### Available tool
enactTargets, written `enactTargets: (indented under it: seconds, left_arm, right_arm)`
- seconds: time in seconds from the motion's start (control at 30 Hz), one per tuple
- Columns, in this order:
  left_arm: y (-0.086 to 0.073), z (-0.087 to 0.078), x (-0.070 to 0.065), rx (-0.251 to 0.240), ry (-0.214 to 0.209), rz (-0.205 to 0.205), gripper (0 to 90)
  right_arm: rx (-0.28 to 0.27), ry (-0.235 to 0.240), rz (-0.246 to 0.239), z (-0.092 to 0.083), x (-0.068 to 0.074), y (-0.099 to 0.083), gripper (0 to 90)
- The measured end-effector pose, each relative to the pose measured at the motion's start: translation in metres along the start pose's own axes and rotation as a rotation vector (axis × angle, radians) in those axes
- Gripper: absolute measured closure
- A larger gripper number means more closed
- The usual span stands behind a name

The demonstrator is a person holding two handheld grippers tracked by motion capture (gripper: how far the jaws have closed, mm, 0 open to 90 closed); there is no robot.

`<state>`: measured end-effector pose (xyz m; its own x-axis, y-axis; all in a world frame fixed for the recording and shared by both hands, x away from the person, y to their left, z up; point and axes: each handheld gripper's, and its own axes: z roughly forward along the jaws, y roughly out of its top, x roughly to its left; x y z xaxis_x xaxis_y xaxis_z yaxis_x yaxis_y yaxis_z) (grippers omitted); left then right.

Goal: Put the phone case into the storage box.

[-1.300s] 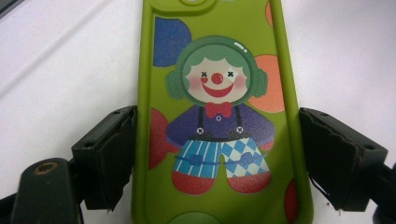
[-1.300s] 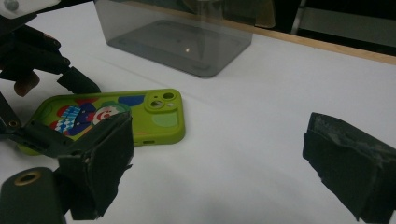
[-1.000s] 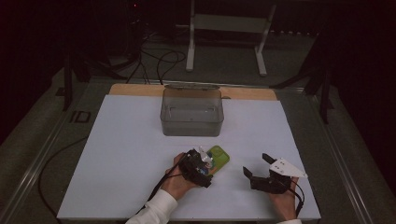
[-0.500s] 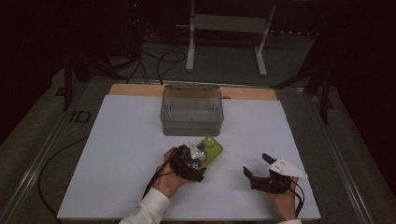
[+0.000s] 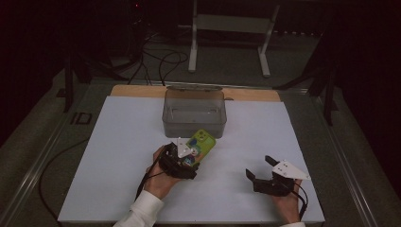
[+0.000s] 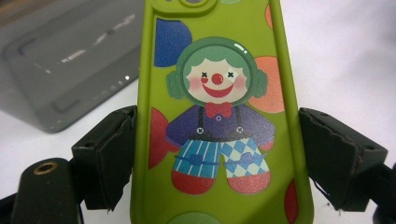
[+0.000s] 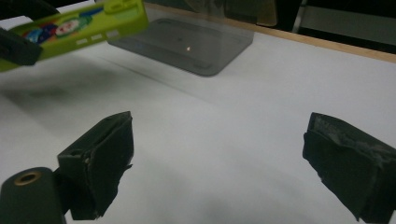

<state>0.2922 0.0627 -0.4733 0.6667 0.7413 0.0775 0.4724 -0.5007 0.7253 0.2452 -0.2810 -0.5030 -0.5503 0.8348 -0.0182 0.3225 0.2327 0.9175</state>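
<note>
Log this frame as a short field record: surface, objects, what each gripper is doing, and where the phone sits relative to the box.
surface: white table top
container: clear grey plastic box, open, nothing seen inside
held object: green phone with a clown-print case, lifted clear of the table
left gripper: jaws pressed on the phone's two long edges
right gripper: jaws wide apart, nothing between them, low over the table at the near right
phone vs box: just in front of the box's near wall, camera end pointing toward it
</note>
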Motion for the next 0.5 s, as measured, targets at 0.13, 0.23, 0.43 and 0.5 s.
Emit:
enactTargets:
  seconds: [0.13, 0.23, 0.43, 0.5]
  left_arm:
    - [-0.001, -0.007, 0.007, -0.02, 0.014, -0.017, 16.5]
    - [-0.003, -0.01, 0.012, -0.029, 0.021, -0.031, 16.5]
    - [-0.006, -0.017, 0.02, -0.049, 0.042, -0.045, 16.5]
    - [-0.007, -0.02, 0.022, -0.058, 0.053, -0.049, 16.5]
  right_arm:
    - [0.001, 0.003, 0.0, 0.0, 0.0, 0.0, 9.1]
    - [0.005, 0.002, 0.0, 0.001, 0.0, 0.0, 9.1]
    - [0.009, 0.008, 0.003, 0.002, 0.0, 0.0, 9.1]
    - [0.011, 0.009, 0.006, 0.002, 0.0, 0.0, 9.1]
